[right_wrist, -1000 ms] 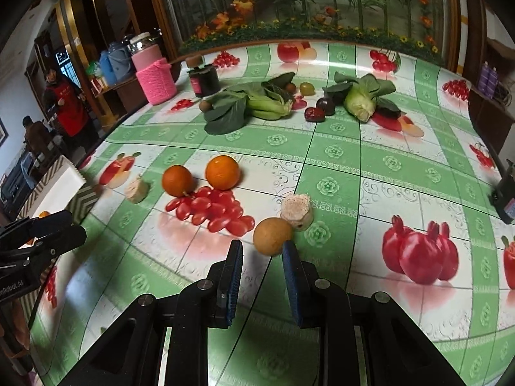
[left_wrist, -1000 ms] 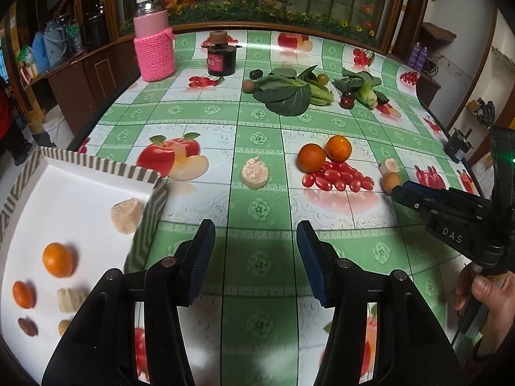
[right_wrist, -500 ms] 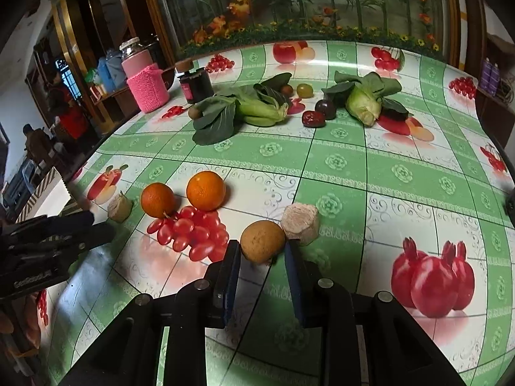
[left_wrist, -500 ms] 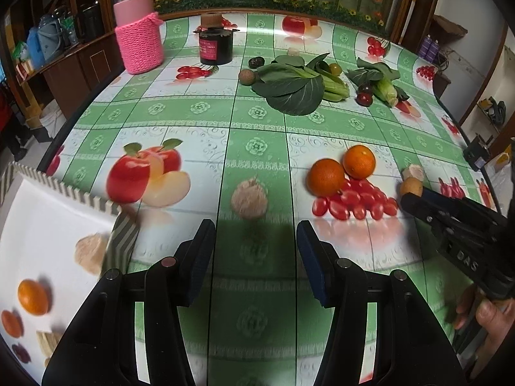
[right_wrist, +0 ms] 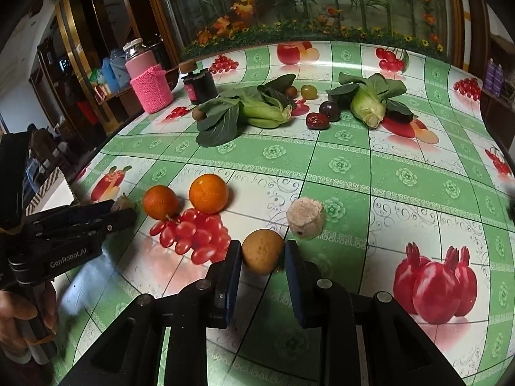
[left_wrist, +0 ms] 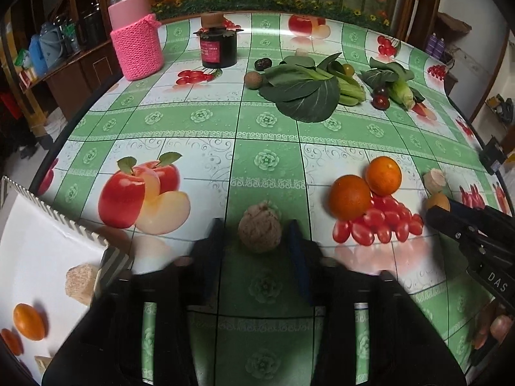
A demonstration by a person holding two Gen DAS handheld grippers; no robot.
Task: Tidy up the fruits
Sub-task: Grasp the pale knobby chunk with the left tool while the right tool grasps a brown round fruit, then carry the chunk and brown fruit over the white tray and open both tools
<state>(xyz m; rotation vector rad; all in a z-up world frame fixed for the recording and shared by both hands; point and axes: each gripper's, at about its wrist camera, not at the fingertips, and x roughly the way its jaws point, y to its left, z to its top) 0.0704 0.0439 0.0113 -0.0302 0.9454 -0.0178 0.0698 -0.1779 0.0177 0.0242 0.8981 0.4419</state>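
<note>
While both grippers worked low over the table, each had a piece of produce between its fingers. Nearest the left camera, the left gripper bracketed a beige lump at twelve o'clock, its blurred fingers drawn in to pinch it, probably so it could go to the white tray at eight o'clock, where an orange and a similar lump already lay. Nearest the right camera, the right gripper flanked a brown fruit; its jaws were closing, the left pad touching and the right pad a sliver off, so the grip looked not quite complete. Just beyond that fruit, at one o'clock, sat a pale block; at ten o'clock lay grape tomatoes with two oranges touching them. Farther off, around twelve, greens, dark plums and a cabbage waited unsorted. Farthest, at eleven, stood a pink-sleeved jar and a dark tin.
</note>
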